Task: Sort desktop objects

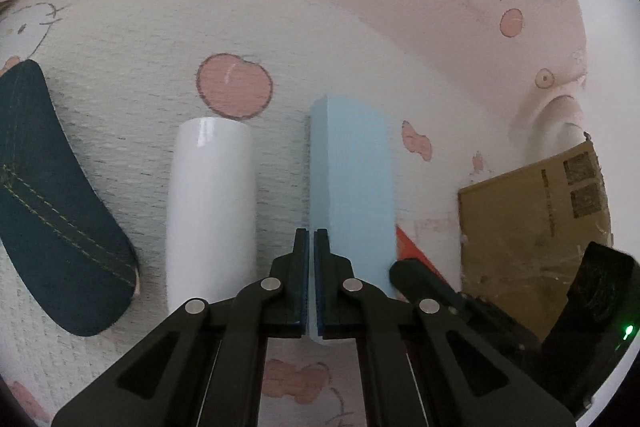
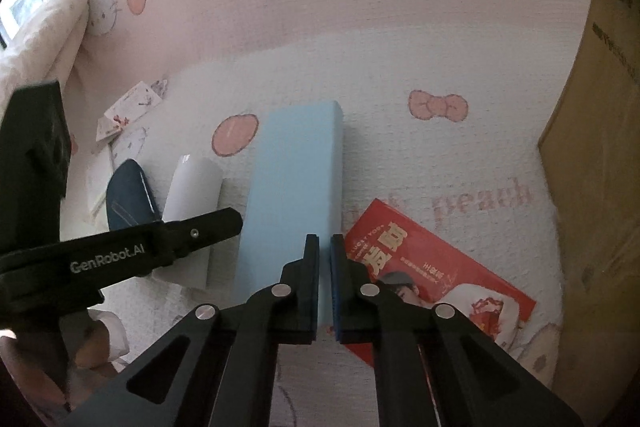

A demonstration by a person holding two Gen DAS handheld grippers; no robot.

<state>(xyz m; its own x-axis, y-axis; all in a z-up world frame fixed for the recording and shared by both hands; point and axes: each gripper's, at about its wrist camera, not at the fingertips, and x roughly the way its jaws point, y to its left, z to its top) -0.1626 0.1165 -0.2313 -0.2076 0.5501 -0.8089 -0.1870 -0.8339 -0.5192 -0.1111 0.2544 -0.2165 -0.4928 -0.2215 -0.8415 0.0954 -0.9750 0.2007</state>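
A long light blue box [image 1: 352,171] lies on the pink and white Hello Kitty cloth; it also shows in the right wrist view [image 2: 294,187]. My left gripper [image 1: 312,239] is shut on the box's near left edge. My right gripper [image 2: 325,243] is shut on the box's near right edge. A white cylinder [image 1: 212,203] lies parallel to the box on its left, also in the right wrist view [image 2: 192,195]. A dark denim pouch [image 1: 52,211] lies further left, seen too in the right wrist view [image 2: 130,199].
A red booklet [image 2: 432,279] lies right of the box. A cardboard box [image 1: 532,227] stands at the right, also in the right wrist view [image 2: 592,167]. Small printed cards [image 2: 128,111] lie at the far left. The left gripper's body [image 2: 120,255] crosses the right wrist view.
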